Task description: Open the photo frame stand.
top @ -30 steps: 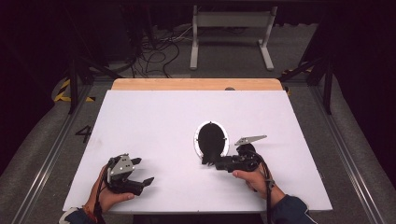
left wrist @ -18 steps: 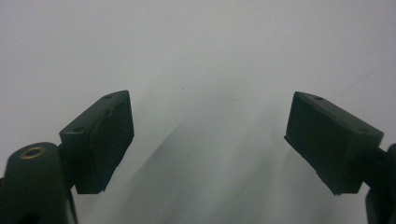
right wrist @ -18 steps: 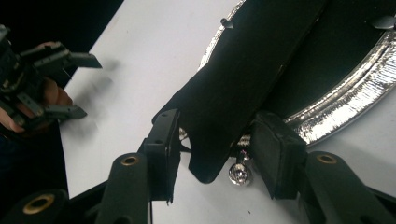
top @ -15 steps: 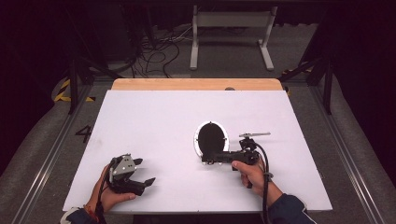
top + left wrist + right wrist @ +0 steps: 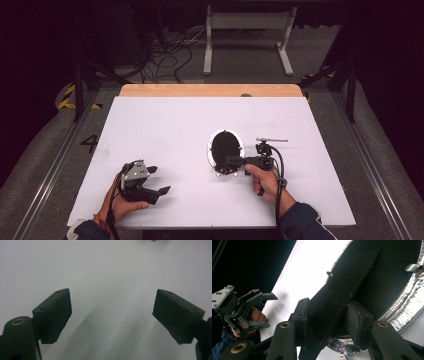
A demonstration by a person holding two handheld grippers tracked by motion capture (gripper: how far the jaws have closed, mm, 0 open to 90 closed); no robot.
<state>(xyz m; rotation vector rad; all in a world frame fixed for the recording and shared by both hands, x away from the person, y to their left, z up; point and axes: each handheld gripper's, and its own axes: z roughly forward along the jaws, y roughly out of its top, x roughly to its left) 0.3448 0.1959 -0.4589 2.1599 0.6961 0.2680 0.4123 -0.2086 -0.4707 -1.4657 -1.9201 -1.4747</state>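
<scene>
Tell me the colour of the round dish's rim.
The dish's rim is shiny silver around a black middle, clearest in the right gripper view.

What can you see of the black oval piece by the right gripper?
The black oval piece looks matte and flat, ringed by a shiny silvery rim. It lies on the white table, right of centre. In the right gripper view, a thin black flap stands up from it between the right gripper jaws, whose pads meet it.
</scene>
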